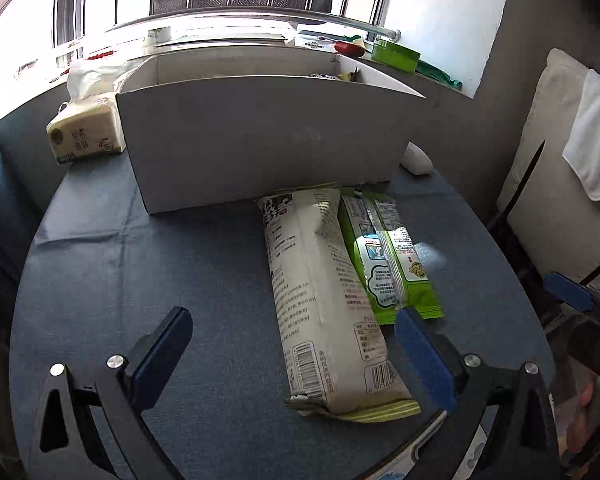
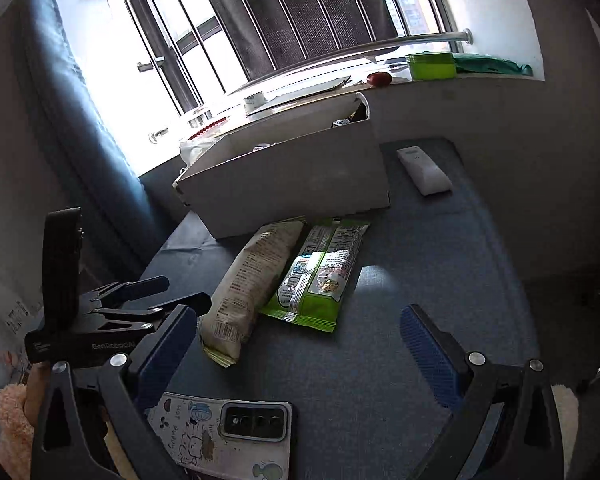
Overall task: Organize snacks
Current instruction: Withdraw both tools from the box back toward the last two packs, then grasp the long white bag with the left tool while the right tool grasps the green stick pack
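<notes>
A long cream snack pack (image 1: pixel 320 292) (image 2: pixel 248 280) lies on the blue tablecloth with a green snack pack (image 1: pixel 384 260) (image 2: pixel 324 272) touching its right side. Both point toward a white cardboard box (image 1: pixel 260 144) (image 2: pixel 292 184) just behind them, where a few small wrappers show over the rim. My left gripper (image 1: pixel 292 316) is open near the cream pack's close end, which sits between its fingers, nearer the right one. My right gripper (image 2: pixel 300 314) is open in front of the green pack and holds nothing. The left gripper's fingers (image 2: pixel 196 300) show in the right wrist view.
A tissue pack (image 1: pixel 84 132) stands left of the box, and a white remote (image 2: pixel 424 172) lies to its right. A phone in a cartoon case (image 2: pixel 228 436) rests at the table's near edge. The windowsill behind holds a green tub (image 2: pixel 430 65). A cushioned chair (image 1: pixel 556 184) stands at the right.
</notes>
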